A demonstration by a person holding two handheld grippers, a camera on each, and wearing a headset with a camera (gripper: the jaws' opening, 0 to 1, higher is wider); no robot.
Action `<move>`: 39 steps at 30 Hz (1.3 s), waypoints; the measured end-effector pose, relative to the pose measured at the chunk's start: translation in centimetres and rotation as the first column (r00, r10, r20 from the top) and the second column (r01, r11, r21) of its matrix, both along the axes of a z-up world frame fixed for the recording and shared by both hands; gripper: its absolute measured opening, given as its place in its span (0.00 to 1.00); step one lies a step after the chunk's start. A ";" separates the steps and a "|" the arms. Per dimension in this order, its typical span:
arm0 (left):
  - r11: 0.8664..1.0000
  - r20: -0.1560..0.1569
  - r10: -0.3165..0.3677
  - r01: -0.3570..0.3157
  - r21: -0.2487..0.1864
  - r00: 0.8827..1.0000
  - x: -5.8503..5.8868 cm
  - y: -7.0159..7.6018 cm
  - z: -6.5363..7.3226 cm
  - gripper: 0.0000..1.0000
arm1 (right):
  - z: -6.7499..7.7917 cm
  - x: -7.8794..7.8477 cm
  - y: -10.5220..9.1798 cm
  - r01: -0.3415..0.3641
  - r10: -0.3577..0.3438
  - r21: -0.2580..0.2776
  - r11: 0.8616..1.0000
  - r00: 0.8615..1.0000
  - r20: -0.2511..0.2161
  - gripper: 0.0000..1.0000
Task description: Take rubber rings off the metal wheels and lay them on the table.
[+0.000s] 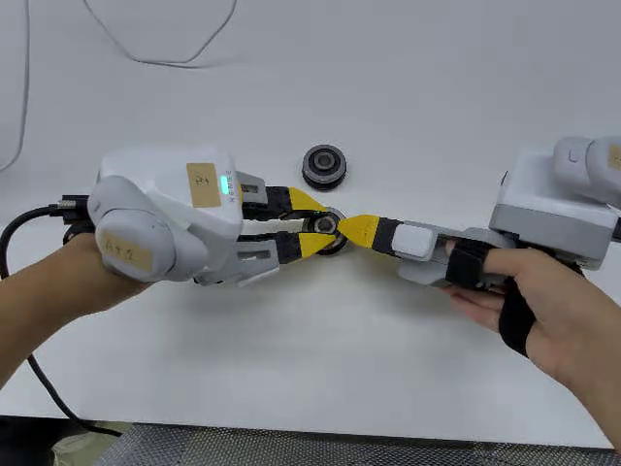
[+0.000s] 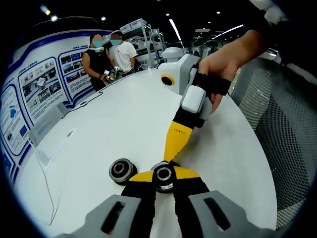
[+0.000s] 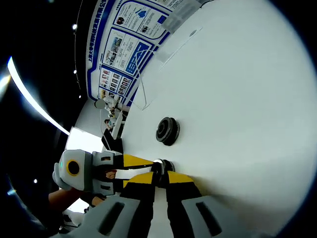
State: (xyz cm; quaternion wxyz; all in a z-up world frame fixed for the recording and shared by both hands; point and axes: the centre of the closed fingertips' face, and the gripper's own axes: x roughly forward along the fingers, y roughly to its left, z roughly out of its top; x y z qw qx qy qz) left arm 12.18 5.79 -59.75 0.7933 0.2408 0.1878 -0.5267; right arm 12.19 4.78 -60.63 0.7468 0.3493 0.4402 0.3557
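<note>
In the middle of the head view, the left gripper (image 1: 312, 223) comes in from the left of the frame. Its yellow-tipped jaws are closed onto the sides of a metal wheel (image 1: 325, 230) lying on the white table (image 1: 320, 349), bracing it. The right gripper (image 1: 355, 230) reaches in from the right with its jaws drawn almost together, tips meeting the wheel's right edge. They seem to nip the rubber ring (image 1: 336, 246) there, though the bite is too small to confirm. The step in hand looks like peeling a ring off this wheel. The next move calls for the left gripper to hold the wheel firm while the right one draws the ring outward over the rim, then sets it on bare table. Just above in the frame sits a second wheel (image 1: 324, 165), apparently with its ring on. In the left gripper view, the right gripper's yellow jaw carries small lettering (image 2: 179, 131), possibly "XENSE". Two tan tape labels (image 1: 204, 184) on the left gripper's housing bear handwriting I cannot read. The blue-bordered wall posters (image 2: 34, 99) at the left of that view are too small to read.
</note>
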 end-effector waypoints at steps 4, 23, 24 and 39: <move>1.000 0.000 0.000 0.000 0.000 1.000 0.0 0.0 0.0 0.13 | 0.0 -0.1 0.0 -0.005 0.005 -0.004 1.000 1.000 -0.001 0.09; 1.000 -0.003 0.002 -0.002 0.002 1.000 0.0 0.0 0.0 0.13 | -0.3 0.0 -0.2 0.001 -0.003 -0.063 0.998 1.000 -0.028 0.02; 1.000 -0.004 0.003 -0.003 0.001 1.000 0.1 0.0 0.0 0.13 | -0.3 0.0 -0.2 0.005 -0.007 -0.065 0.998 0.999 -0.032 0.02; 1.000 -0.007 0.007 -0.007 0.001 1.000 0.1 0.1 -0.1 0.13 | -0.2 0.2 -0.3 0.017 -0.021 -0.077 0.997 0.998 -0.062 0.01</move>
